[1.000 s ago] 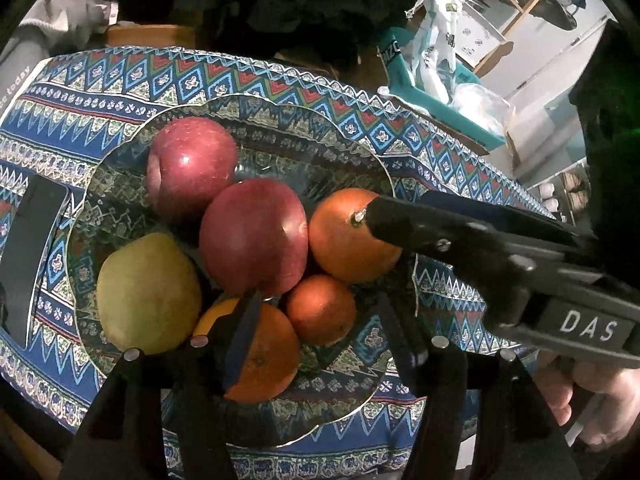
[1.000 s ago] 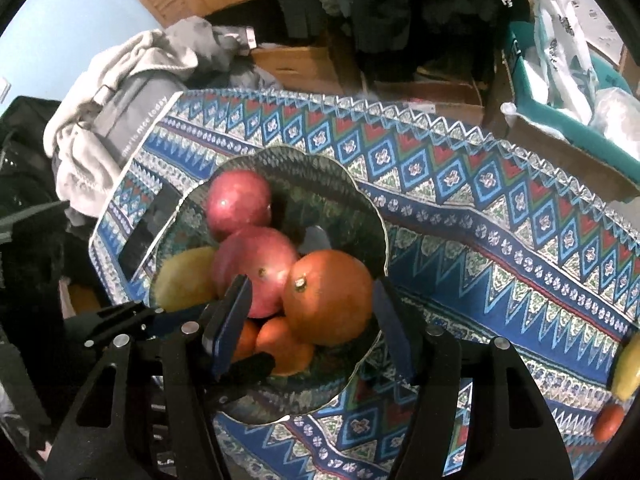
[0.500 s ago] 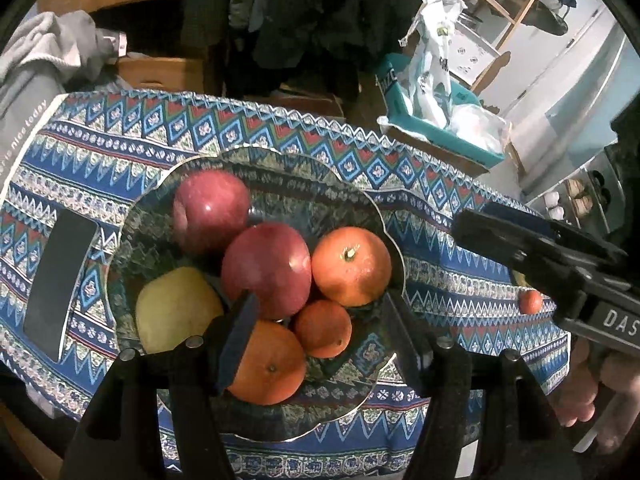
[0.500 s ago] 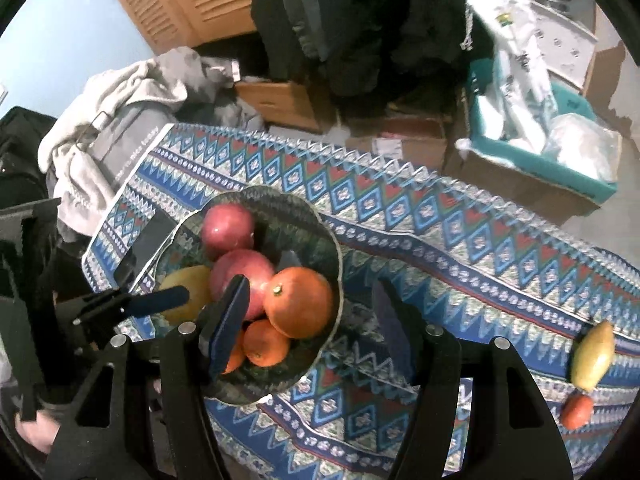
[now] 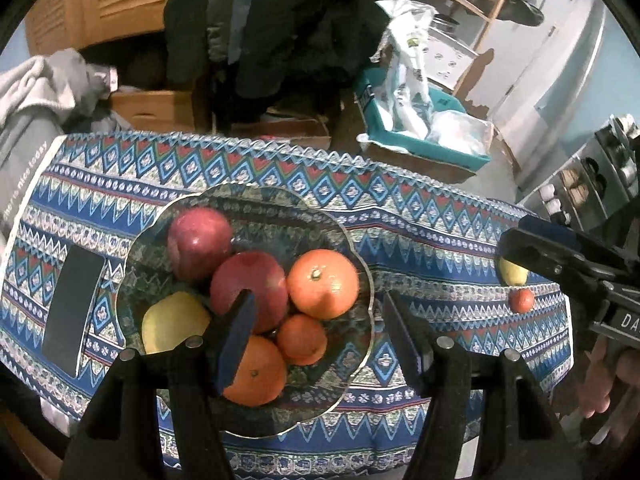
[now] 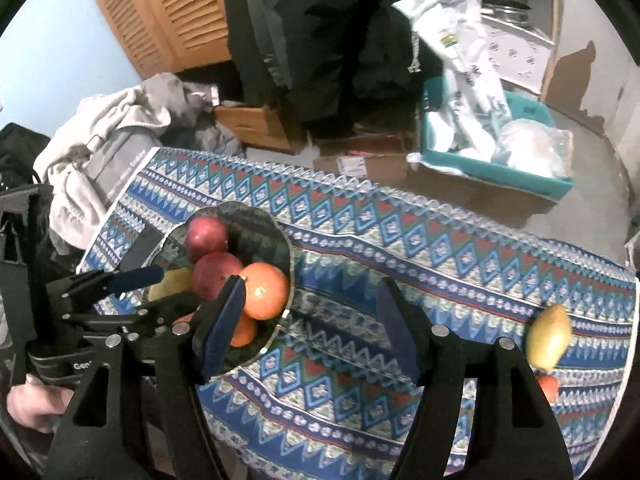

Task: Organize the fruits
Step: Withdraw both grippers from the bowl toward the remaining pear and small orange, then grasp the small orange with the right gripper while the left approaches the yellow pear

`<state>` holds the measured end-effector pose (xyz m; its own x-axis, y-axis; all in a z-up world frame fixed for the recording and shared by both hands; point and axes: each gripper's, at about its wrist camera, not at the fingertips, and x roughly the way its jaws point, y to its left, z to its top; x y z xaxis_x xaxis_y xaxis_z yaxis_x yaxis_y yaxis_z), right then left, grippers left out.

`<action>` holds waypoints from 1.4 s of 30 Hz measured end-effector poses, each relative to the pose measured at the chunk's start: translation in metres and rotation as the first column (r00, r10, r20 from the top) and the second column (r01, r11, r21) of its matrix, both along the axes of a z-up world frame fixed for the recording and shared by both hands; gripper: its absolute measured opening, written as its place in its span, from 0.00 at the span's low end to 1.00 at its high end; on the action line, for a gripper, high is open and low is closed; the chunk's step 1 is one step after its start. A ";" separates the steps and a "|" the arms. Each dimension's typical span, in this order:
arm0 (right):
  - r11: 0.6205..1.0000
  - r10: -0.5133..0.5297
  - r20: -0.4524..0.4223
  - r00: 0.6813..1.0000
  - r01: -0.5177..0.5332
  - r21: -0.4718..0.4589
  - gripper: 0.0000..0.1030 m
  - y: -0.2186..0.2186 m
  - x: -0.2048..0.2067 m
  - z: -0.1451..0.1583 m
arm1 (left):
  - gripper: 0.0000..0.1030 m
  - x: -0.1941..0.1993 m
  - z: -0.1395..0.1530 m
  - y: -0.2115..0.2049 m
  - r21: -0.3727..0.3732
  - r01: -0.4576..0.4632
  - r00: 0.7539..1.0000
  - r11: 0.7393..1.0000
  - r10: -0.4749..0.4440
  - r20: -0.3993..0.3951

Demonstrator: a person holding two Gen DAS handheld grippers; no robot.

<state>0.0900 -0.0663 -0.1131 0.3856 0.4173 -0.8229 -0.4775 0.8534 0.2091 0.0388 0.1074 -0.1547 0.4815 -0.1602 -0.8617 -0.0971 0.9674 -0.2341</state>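
So we've got the glass bowl (image 5: 362, 280) sitting on the worktop (image 5: 440, 216), which has a blue patterned cloth over it. Inside are six fruits all bunched up and touching: two red apples, the far apple (image 5: 199, 237) and the near apple (image 5: 249, 289), a big orange (image 5: 322, 283) right of the near one, a small orange (image 5: 301, 338) below that, another orange (image 5: 256, 372) at the front, and a yellow pear (image 5: 172, 322) on the left side.

Our left gripper (image 5: 320, 340) hangs above the front of the bowl with its jaws opening and nothing pinched between them; the fruit just shows through the gap from above. Our right gripper (image 6: 308, 328) is off to the right of the bowl over bare cloth, jaws also opening, nothing in them either.

Two fruits are not in the bowl: a yellow-green pear (image 6: 548, 336) and a little red-orange fruit (image 6: 547, 387), lying just beside each other near the right end of the worktop, well apart from the bowl.

A dark phone (image 5: 74, 312) lies flat on the cloth left of the bowl. Behind the worktop there's a teal bin (image 6: 492, 168) with plastic bags in it.
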 end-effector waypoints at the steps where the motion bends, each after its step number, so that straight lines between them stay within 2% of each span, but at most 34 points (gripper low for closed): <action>1: 1.000 -0.004 0.005 1.000 0.004 -0.001 0.67 -0.004 -0.001 0.002 | 0.66 0.000 0.003 -0.004 0.005 0.010 1.000 1.000 -0.010 0.006; 13: 0.998 -0.059 0.056 0.997 0.060 -0.018 0.67 -0.060 -0.015 0.017 | 0.68 0.001 0.027 -0.046 0.025 0.082 0.996 0.996 -0.083 0.037; 16: 0.997 -0.077 0.064 0.995 0.078 -0.014 0.68 -0.074 -0.019 0.019 | 0.73 0.000 0.033 -0.057 0.033 0.102 0.993 0.994 -0.103 0.050; 20: 0.994 -0.102 0.077 0.992 0.104 -0.016 0.71 -0.093 -0.021 0.022 | 0.73 0.001 0.040 -0.075 0.052 0.132 0.989 0.990 -0.135 0.062; 29: 0.985 -0.169 0.091 0.981 0.170 -0.010 0.71 -0.135 -0.027 0.024 | 0.73 0.006 0.047 -0.108 0.065 0.188 0.979 0.980 -0.192 0.064; 32: 0.981 -0.193 0.093 0.977 0.195 -0.010 0.71 -0.149 -0.029 0.024 | 0.77 0.008 0.049 -0.119 0.070 0.202 0.976 0.977 -0.206 0.068; 42: 0.951 -0.305 0.071 0.950 0.307 -0.022 0.71 -0.209 -0.025 0.013 | 0.78 0.018 0.047 -0.159 0.092 0.264 0.961 0.960 -0.269 0.057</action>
